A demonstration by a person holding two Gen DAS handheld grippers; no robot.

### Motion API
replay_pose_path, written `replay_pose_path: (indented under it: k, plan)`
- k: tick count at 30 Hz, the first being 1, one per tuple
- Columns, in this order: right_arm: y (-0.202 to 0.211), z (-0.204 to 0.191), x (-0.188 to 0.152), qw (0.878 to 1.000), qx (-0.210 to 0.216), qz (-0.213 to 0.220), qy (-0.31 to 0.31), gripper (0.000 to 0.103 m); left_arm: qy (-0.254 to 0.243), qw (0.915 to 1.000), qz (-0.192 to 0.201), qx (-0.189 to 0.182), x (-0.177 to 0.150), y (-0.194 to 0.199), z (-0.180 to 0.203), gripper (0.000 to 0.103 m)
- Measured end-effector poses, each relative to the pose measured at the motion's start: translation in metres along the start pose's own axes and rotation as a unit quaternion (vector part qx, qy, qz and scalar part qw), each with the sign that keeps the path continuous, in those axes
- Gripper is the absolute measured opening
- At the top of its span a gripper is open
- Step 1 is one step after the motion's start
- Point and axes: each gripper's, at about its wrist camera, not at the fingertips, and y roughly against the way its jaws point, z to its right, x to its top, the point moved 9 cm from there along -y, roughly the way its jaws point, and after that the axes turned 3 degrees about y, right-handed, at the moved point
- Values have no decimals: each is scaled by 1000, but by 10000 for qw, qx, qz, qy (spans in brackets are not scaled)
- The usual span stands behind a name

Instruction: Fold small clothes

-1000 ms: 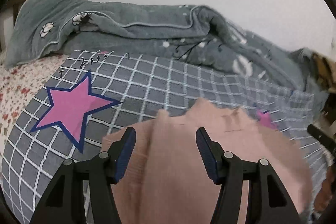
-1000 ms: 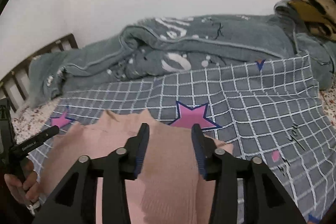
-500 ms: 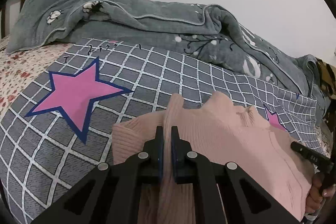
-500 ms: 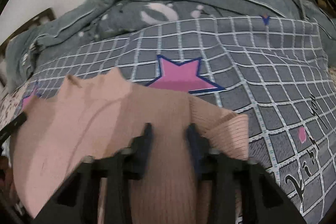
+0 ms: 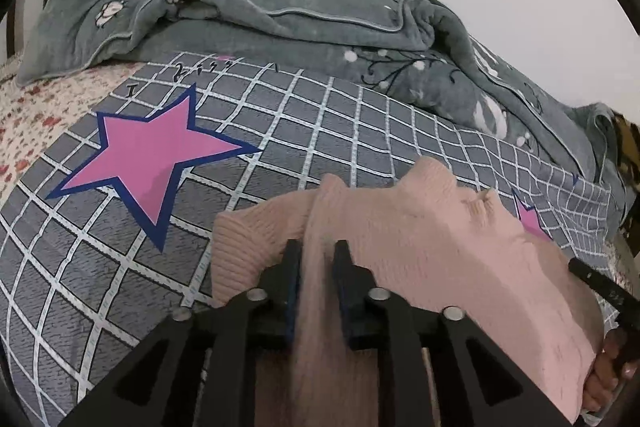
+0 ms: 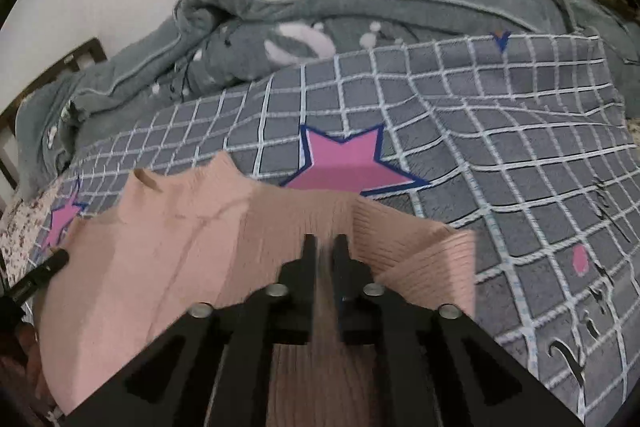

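Note:
A pink knit sweater [image 5: 432, 247] lies on the grey checked blanket [image 5: 320, 115], collar toward the far side. My left gripper [image 5: 317, 259] sits at its left shoulder; its jaws are opening, a raised ridge of knit still between the blue pads. In the right wrist view the same sweater [image 6: 180, 247] spreads to the left, a ribbed sleeve [image 6: 424, 259] folded at the right. My right gripper [image 6: 325, 251] has its jaws opening too, but here they stand only a sliver apart, pinching a blurred fold.
The blanket carries pink stars [image 5: 152, 155] and lies over a floral sheet [image 5: 36, 115]. A rumpled grey-green quilt [image 5: 300, 23] runs along the wall behind. A dark wooden bed frame [image 6: 52, 75] shows at the left. A hand [image 5: 608, 375] grips the other tool's handle.
Both grippers dropped onto the sweater. The left jaws went from wide to fully shut on a fold, then parted a little. The right jaws narrowed steadily onto the knit.

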Motion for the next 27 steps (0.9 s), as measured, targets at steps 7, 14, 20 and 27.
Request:
replay_pose_path:
  k: [7, 14, 20, 27]
  plan:
    - [51, -38, -14, 9955, 44, 660, 682, 44, -311, 9988, 373, -70, -7, 24, 19, 64]
    - [71, -110, -42, 9860, 875, 632, 1272, 45, 37, 9986, 524, -93, -5, 49, 3, 67]
    - [38, -134, -55, 9824, 114, 263, 1848, 45, 505, 9968, 620, 20, 2, 61, -43, 69]
    - [4, -142, -28, 9864, 355, -534, 1513, 45, 1268, 9911, 313, 244, 6, 48, -101, 69]
